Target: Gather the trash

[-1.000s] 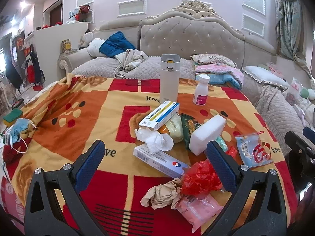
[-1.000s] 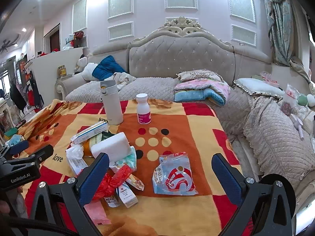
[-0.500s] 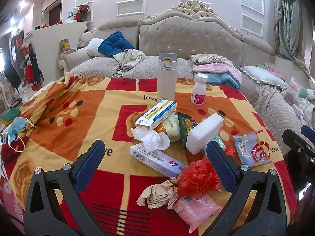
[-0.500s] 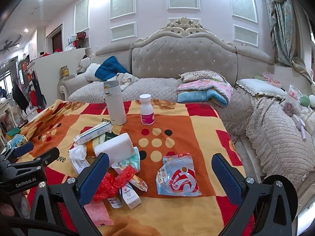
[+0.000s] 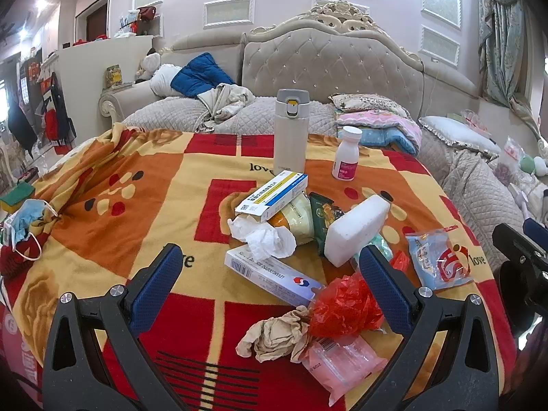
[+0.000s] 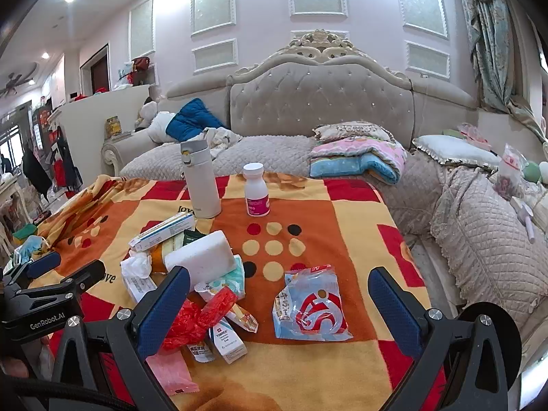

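Lying in a heap on the blanket-covered table, trash is being left untouched: crumpled tissue, red plastic bag, medicine boxes, white foam block, blue-white wrapper just beside. Left tool is being held wide open above the heap, gripping nothing. Right tool is being held wide open over the wrapper, empty. Thermos and pill bottle are standing upright behind.

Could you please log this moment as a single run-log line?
left hand-held gripper: open, empty | right hand-held gripper: open, empty | trash pile: untouched on blanket | step: approaching
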